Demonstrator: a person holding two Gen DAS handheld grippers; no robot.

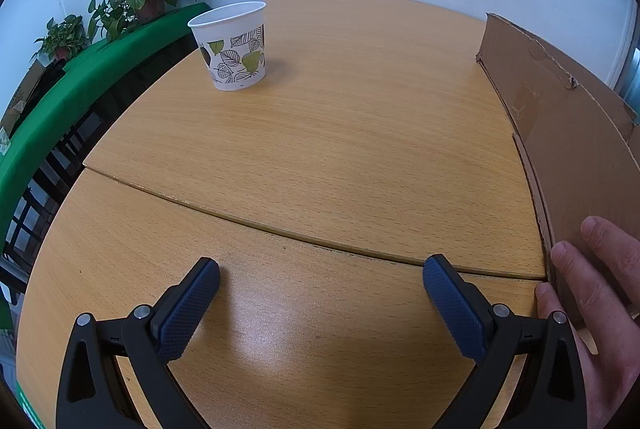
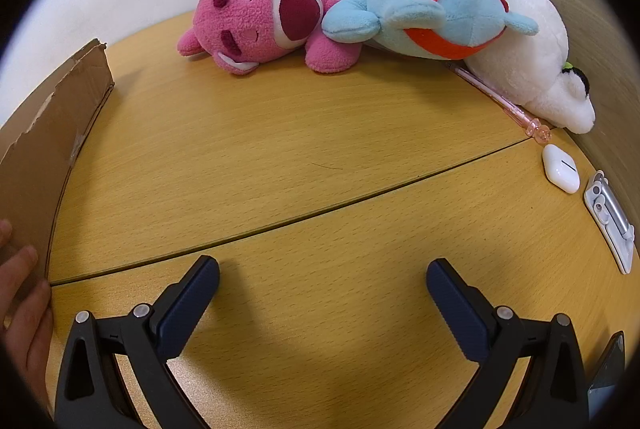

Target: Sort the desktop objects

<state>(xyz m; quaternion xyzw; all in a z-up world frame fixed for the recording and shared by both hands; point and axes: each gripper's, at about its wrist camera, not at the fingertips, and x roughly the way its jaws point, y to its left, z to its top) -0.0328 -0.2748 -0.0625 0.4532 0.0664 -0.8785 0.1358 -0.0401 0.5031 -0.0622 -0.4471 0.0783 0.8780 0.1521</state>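
Both grippers hang low over the light wooden table (image 1: 320, 133) with nothing in them. The left gripper (image 1: 320, 285) has its two blue pads spread wide apart, and so does the right gripper (image 2: 322, 283). They look ready to pick something, but neither one is close to a thing yet.

A big brown cardboard box (image 1: 560, 133) stands between the two sides of the table. A bare hand (image 1: 600, 293) rests flat on the box's near wall, likely to keep it from sliding while things go in.

On the left side, a white paper cup with green leaf pictures (image 1: 234, 47) stands upright, far from the left gripper and well apart from the box.

The things to sort lie on the right side. A fluffy pink bear toy (image 2: 260, 17), a blue and red soft toy (image 2: 432, 9) and a white plush toy (image 2: 536, 61) are piled together at the far edge by the wall. A clear pink pen (image 2: 504, 101) pokes out from under them. A small white earbud case (image 2: 560, 168) and a white and grey clip-like gadget (image 2: 610, 221) lie near the right edge.

My guess is the sorting has barely begun.
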